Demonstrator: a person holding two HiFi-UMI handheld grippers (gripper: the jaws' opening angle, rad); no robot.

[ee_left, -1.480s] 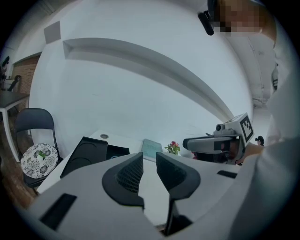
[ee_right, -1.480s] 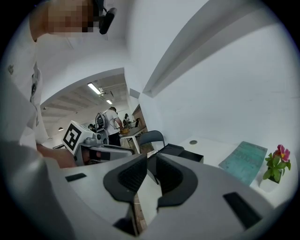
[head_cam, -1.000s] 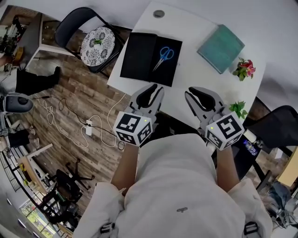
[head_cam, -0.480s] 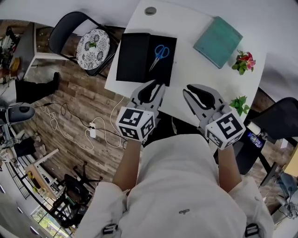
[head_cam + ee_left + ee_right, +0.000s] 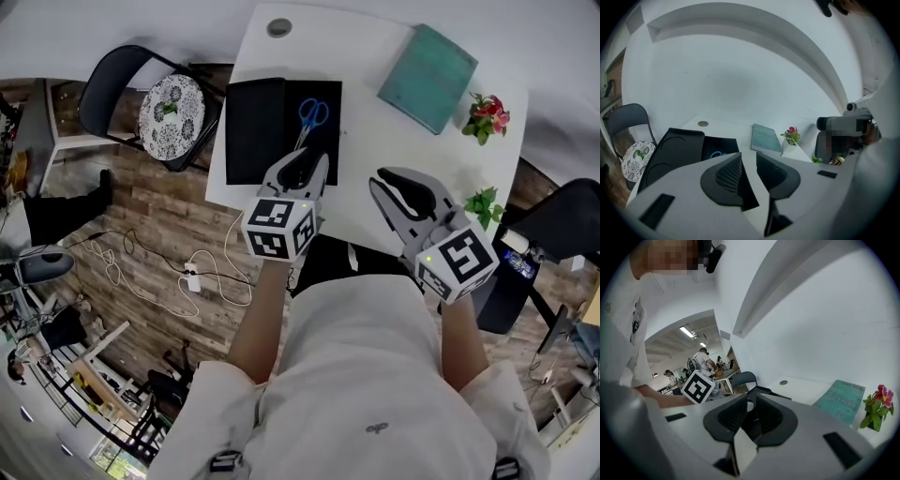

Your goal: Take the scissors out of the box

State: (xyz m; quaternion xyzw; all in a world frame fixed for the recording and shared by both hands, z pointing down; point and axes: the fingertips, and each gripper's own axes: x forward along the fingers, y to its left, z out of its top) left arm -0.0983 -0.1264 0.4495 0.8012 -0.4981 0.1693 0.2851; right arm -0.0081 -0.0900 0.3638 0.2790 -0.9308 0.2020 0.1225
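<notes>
Scissors (image 5: 307, 120), blue-handled, lay flat in the tray half of the open black box (image 5: 328, 98), handles toward the far edge and blades pointing back at me.

- **Table.** The white table (image 5: 375, 141) carried the box near its left edge.
- **Lid.** The box's lid (image 5: 253, 131) lay opened out to the left of the tray.
- **Left gripper.** My left gripper (image 5: 305, 159) appeared, in the head view, over the tray's near edge, jaws parted with nothing between them.
- **Right gripper.** My right gripper (image 5: 389, 180) hung over bare table to the right of the box, jaws likewise a little apart and empty.
- **Scissors, handling.** I judged them light, rigid and smooth. The steel blades seemed likely to slip, so the plastic handle loops, or the pivot just below them, offered the surer hold. The tray looked shallow enough for a straight upward lift.
</notes>
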